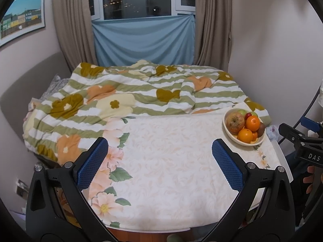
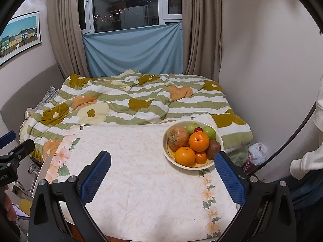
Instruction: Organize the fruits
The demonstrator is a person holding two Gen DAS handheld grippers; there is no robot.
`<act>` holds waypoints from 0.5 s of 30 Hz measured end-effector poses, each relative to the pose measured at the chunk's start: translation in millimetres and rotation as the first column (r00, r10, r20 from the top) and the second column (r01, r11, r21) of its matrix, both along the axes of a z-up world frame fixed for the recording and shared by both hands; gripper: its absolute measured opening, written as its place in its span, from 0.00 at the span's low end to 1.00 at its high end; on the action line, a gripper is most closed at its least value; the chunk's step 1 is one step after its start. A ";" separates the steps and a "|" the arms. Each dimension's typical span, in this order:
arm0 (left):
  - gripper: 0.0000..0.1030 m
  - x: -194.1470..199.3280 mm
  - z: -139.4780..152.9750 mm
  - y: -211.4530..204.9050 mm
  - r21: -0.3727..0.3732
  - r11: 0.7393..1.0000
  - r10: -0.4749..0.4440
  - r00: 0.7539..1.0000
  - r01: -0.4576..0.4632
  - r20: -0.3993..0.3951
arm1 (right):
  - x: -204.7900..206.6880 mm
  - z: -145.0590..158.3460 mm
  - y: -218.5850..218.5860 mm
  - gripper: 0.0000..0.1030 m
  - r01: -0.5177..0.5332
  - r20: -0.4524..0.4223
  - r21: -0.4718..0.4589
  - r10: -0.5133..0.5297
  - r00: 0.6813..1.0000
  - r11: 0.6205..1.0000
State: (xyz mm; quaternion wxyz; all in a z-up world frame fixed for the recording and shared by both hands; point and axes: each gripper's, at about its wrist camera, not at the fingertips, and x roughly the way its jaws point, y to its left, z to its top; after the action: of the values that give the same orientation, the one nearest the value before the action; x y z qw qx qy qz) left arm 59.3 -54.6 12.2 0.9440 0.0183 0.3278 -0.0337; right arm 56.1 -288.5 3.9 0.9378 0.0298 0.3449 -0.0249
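Both grippers hang above the bench (image 2: 141, 191) with nothing in them: the left gripper (image 1: 159, 157) has its blue fingers (image 1: 92, 163) spread wide and released, and the right gripper (image 2: 162, 172) shows the same wide, empty spread. All the fruit in view sits heaped in one cream bowl (image 2: 171, 158) at the far right corner of the floral cloth, just in front of the striped quilt (image 2: 121, 100) on the bed. In the pile: a big mottled apple (image 2: 177, 138) at the left, two oranges (image 2: 198, 141) stacked toward the front, a smaller orange fruit tucked low between them, a brown kiwi (image 2: 214, 148) at the right edge, two green apples (image 2: 209, 132) at the back and a small red fruit between those. From the right gripper the bowl lies at about one o'clock, its near rim just beside the right-hand finger tip; from the left gripper it lies out at two o'clock, well apart, near the bench's right edge. So the right hand is clearly the nearer. The bowl is round, no long axis to line up with. No fruit lies loose on the cloth, which fits a gathered bowl at the close as well as a full bowl waiting to be sorted out; these views cannot settle which.
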 end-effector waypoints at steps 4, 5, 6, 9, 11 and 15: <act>1.00 -0.1 -0.1 0.3 -0.001 1.000 0.000 1.000 0.000 0.001 | 0.1 0.1 -0.2 0.99 0.000 0.000 -0.001 0.000 1.000 1.000; 1.00 -0.2 -0.1 0.4 -0.002 1.000 0.000 1.000 0.000 0.001 | 0.1 0.0 -0.2 0.99 0.000 -0.001 0.000 0.000 1.000 1.000; 1.00 0.8 -0.3 -0.5 -0.002 1.000 0.000 1.000 0.000 0.000 | -0.1 0.0 -1.0 0.99 0.001 -0.002 0.001 -0.001 1.000 1.000; 1.00 0.2 -0.2 0.3 -0.001 1.000 0.000 1.000 0.000 0.000 | -0.2 -0.1 -1.6 0.99 0.002 -0.001 -0.001 -0.002 1.000 1.000; 1.00 -0.4 0.0 1.0 -0.002 1.000 -0.001 1.000 0.001 0.000 | -0.1 -0.1 -1.6 0.99 0.001 -0.001 0.000 -0.001 1.000 1.000; 1.00 -0.1 0.1 0.8 -0.001 1.000 0.000 1.000 0.000 0.002 | -0.2 0.1 -2.3 0.99 0.001 -0.001 0.000 -0.001 1.000 1.000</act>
State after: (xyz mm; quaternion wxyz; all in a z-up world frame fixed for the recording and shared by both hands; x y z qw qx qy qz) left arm 59.2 -53.8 12.3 0.9443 0.0178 0.3270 -0.0340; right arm 55.9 -290.8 3.9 0.9376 0.0298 0.3454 -0.0255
